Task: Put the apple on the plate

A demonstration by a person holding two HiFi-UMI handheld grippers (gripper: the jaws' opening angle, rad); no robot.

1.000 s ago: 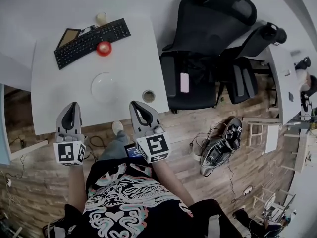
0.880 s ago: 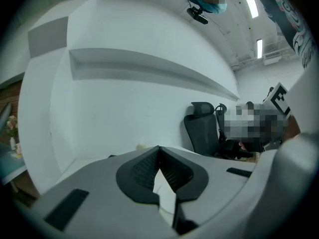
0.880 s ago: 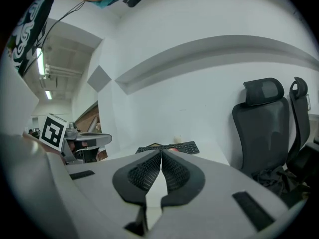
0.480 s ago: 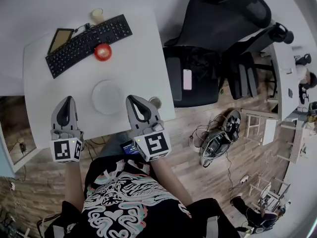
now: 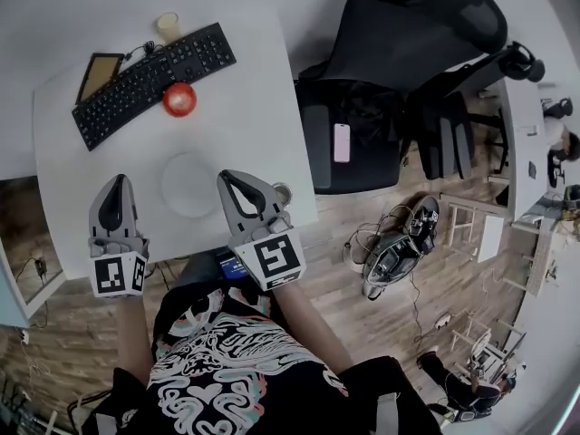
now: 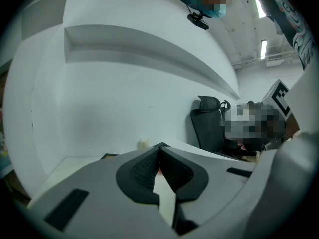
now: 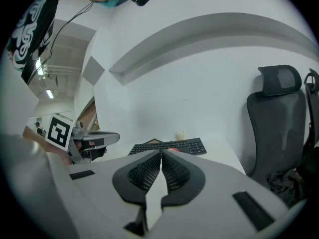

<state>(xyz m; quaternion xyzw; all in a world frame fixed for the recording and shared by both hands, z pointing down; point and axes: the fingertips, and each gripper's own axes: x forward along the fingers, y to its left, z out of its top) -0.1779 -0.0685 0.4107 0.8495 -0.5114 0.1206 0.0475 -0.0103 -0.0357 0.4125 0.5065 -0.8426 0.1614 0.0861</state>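
Note:
A red apple (image 5: pixel 179 99) lies at the back of the white table (image 5: pixel 254 107), against the front edge of a black keyboard (image 5: pixel 149 80). A white plate (image 5: pixel 188 185) sits nearer me, mid-table. My left gripper (image 5: pixel 113 185) hovers over the table left of the plate, shut and empty. On the plate's right side my right gripper (image 5: pixel 226 178) is also shut and empty. In the left gripper view the closed left gripper (image 6: pixel 160 146) hides most of the table. In the right gripper view the right gripper (image 7: pixel 160 152) points at the keyboard (image 7: pixel 172 146), with a red sliver of apple (image 7: pixel 173 150) above its tips.
A small pale cup (image 5: pixel 167 24) and a dark tablet (image 5: pixel 100 64) sit behind the keyboard. A small round tin (image 5: pixel 284 192) stands by the table's right front corner. Black office chairs (image 5: pixel 381 89) stand right of the table, a phone (image 5: pixel 341 143) lying on one seat.
Both grippers have moved forward from the table's near edge to either side of the plate. Their jaws stayed shut.

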